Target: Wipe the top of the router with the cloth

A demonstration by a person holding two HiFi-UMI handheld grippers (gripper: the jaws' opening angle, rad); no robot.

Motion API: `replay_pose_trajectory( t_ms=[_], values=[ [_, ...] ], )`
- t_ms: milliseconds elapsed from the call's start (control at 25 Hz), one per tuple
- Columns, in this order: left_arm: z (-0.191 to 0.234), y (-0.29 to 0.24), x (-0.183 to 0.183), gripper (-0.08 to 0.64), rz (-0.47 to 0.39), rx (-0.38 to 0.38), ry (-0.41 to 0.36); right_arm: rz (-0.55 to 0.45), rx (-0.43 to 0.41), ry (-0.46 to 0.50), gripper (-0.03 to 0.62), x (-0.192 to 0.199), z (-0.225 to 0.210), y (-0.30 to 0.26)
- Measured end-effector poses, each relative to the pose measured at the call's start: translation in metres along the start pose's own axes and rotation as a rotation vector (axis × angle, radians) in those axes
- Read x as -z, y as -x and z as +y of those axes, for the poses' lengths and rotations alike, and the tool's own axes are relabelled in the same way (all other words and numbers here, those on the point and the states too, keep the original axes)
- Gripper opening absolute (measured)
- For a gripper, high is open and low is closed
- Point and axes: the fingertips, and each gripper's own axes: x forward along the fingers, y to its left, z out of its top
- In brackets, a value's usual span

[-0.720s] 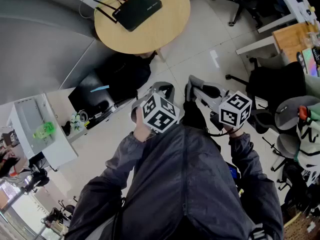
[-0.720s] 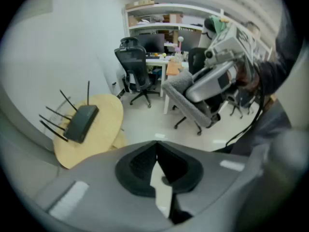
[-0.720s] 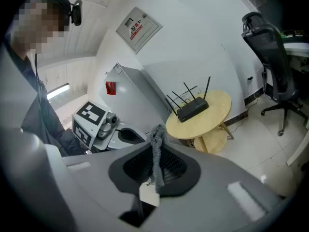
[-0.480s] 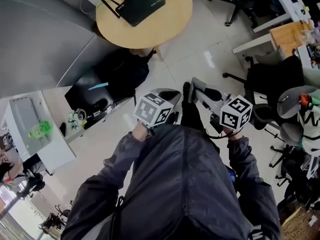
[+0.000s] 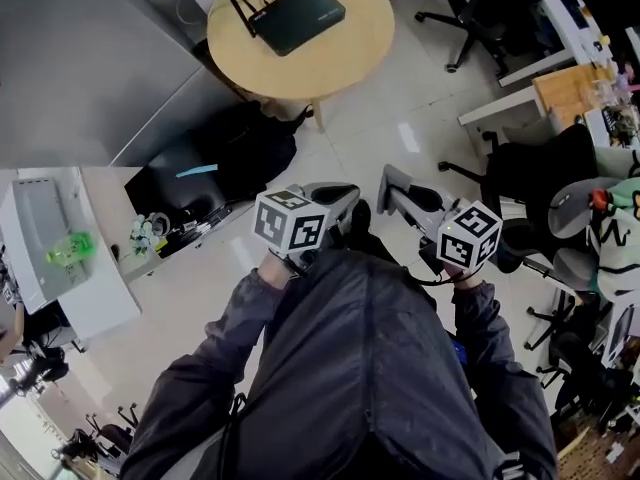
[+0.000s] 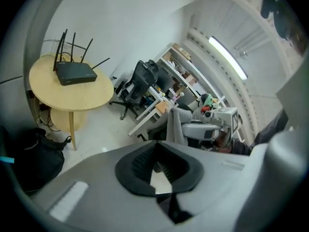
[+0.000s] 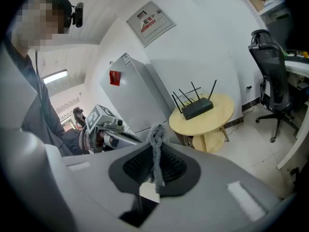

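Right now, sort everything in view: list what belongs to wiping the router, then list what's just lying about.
For the job:
router, on the round table
cloth, pinched in the right claw
left claw, shut and empty

Lying about:
black bag on the floor by the table
office chair
green item on the white cabinet
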Motion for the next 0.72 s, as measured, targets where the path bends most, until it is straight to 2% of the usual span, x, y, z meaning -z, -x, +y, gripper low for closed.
replay_pose_trajectory(
  t_ms=[320, 720],
  values=[
    [0.012, 0.025, -0.002, 0.000, -0.101, -0.013, 0.089, 0.018, -0.054, 0.062, 0.026, -0.007, 0.010, -0.018],
    [0.023, 0.042, -0.002, 0.000, -0.194, -0.048, 0.181, 0.036, -0.134, 0.090, 0.026, -0.014, 0.015, -0.033]
  ],
)
